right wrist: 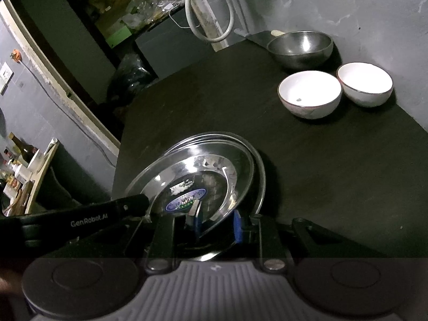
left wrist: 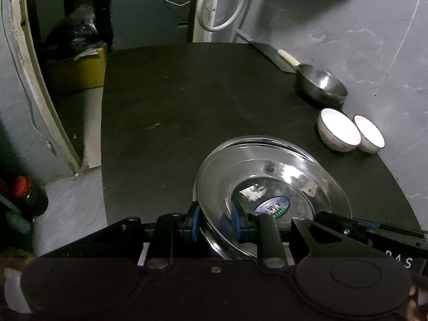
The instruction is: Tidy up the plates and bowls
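A steel plate [left wrist: 289, 171] with a blue-green sticker lies on top of another steel plate on the dark table. My left gripper [left wrist: 215, 220] is shut on the near rim of the top plate, one blue pad on each side. My right gripper [right wrist: 218, 223] is shut on the rim of the plates [right wrist: 214, 165], which tilt up there; the lower plate's rim [right wrist: 260, 174] shows behind. The left gripper's body [right wrist: 88, 218] reaches in from the left in the right wrist view. A steel bowl [right wrist: 301, 46] and two white bowls [right wrist: 310, 93] [right wrist: 365, 83] stand at the far right.
A cleaver with a pale handle [left wrist: 287, 57] lies behind the steel bowl [left wrist: 322, 85]. The white bowls [left wrist: 338, 129] [left wrist: 369, 133] sit near the table's right edge by the grey wall. A yellow box [left wrist: 77, 69] and a black bag stand past the table's [left wrist: 174, 107] left edge.
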Demonstrator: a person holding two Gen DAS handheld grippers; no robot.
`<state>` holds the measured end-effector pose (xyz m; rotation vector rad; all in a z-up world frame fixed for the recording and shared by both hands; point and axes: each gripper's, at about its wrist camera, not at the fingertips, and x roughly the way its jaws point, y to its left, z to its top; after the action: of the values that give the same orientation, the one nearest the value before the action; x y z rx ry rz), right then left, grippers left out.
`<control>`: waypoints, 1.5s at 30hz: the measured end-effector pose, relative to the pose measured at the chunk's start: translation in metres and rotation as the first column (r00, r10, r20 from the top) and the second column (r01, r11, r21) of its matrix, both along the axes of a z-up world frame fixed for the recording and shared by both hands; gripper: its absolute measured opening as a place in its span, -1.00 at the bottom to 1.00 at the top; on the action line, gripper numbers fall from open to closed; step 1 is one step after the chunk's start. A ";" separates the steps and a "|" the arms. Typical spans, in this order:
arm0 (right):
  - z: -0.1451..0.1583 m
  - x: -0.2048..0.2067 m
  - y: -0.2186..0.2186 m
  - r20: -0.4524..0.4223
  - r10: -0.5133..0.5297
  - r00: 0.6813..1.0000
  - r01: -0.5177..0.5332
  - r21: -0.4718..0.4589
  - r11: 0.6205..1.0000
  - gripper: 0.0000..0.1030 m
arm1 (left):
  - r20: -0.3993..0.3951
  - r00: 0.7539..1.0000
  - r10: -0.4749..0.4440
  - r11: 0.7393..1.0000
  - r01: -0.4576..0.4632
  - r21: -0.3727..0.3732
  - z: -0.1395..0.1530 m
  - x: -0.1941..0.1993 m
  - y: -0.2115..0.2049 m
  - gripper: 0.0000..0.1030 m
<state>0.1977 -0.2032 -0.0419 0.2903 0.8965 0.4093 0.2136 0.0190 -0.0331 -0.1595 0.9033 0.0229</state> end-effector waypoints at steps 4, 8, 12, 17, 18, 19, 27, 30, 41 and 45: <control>-0.002 0.002 0.001 -0.001 0.001 1.000 -0.001 -0.007 1.000 -0.46 | -0.002 1.000 -0.004 1.000 0.004 0.007 0.000 -0.001 0.001 -0.49; -0.002 0.001 0.002 -0.002 -0.001 1.000 0.001 -0.007 1.000 -0.45 | -0.006 1.000 -0.011 1.000 0.011 0.019 0.000 -0.001 -0.001 -0.49; -0.002 0.000 0.003 -0.001 -0.005 1.000 0.005 -0.008 1.000 -0.44 | -0.011 1.000 -0.013 1.000 0.013 0.029 0.000 0.001 -0.004 -0.49; 0.001 -0.002 0.004 0.003 -0.008 1.000 0.008 -0.009 1.000 -0.36 | -0.009 1.000 -0.018 0.999 0.019 0.038 0.000 0.002 -0.008 -0.46; 0.002 -0.002 0.004 0.003 -0.009 1.000 0.009 -0.011 1.000 -0.34 | -0.009 1.000 -0.020 0.999 0.020 0.041 0.000 0.002 -0.009 -0.46; 0.002 -0.002 0.004 0.004 -0.010 1.000 0.010 -0.012 1.000 -0.34 | -0.009 1.000 -0.020 0.999 0.021 0.042 0.000 0.001 -0.010 -0.46; 0.003 -0.004 0.003 0.009 -0.015 1.000 0.015 -0.028 0.999 -0.31 | 0.011 0.999 -0.035 0.997 0.034 0.067 0.005 -0.003 -0.016 -0.45; 0.004 -0.006 0.003 0.010 -0.013 1.000 0.013 -0.031 0.999 -0.28 | 0.019 0.999 -0.031 0.997 0.029 0.068 0.009 -0.006 -0.014 -0.39; 0.003 -0.012 0.009 0.034 -0.013 0.999 0.014 -0.033 0.999 0.13 | 0.089 0.996 0.008 0.994 -0.018 0.108 0.027 -0.024 -0.003 0.48; 0.003 -0.015 0.011 0.032 -0.007 0.999 0.008 -0.024 1.000 0.26 | 0.143 0.990 0.019 0.992 -0.036 0.121 0.039 -0.035 0.002 0.79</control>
<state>0.1824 -0.1926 -0.0391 0.2644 0.8685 0.3951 0.1782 0.0209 0.0057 -0.0577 0.7556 0.0915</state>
